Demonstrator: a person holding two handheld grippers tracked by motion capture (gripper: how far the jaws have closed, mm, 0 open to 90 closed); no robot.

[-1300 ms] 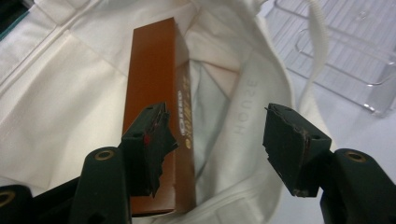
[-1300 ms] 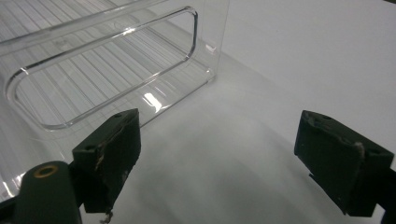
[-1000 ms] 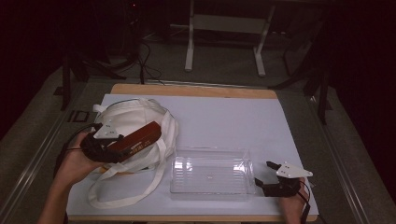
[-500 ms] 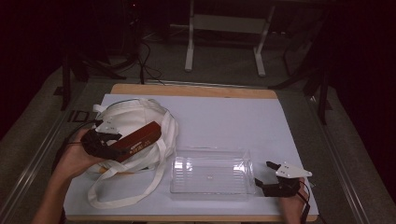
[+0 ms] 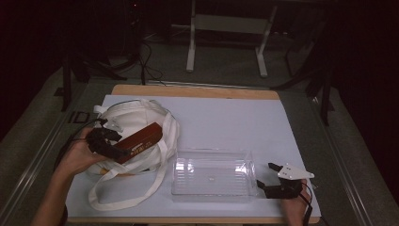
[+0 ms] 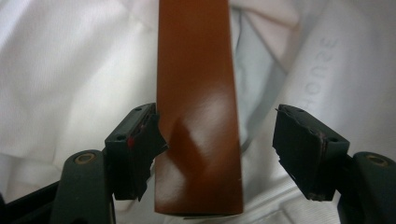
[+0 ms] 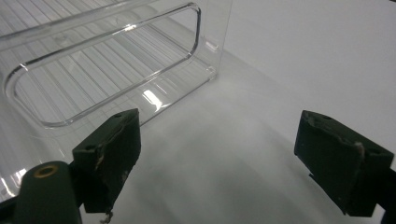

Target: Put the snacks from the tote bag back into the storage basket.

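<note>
A long brown box lies across a white cloth tote bag at the table's left. My left gripper is at the box's near end. In the left gripper view the box runs up between the jaws of that gripper. The left jaw touches it and the right jaw stands off with a gap, so the gripper is open. The bag lies beneath. My right gripper rests open at the right end of a clear plastic tray, with nothing between its jaws.
The clear tray stands empty near the table's front edge. The bag's straps loop toward the front left. A white mat covers the tabletop. Beyond the far edge are a desk frame and cables on the floor.
The left hand has shifted slightly at the box's end. The box stays on the bag. The right gripper has not moved.
</note>
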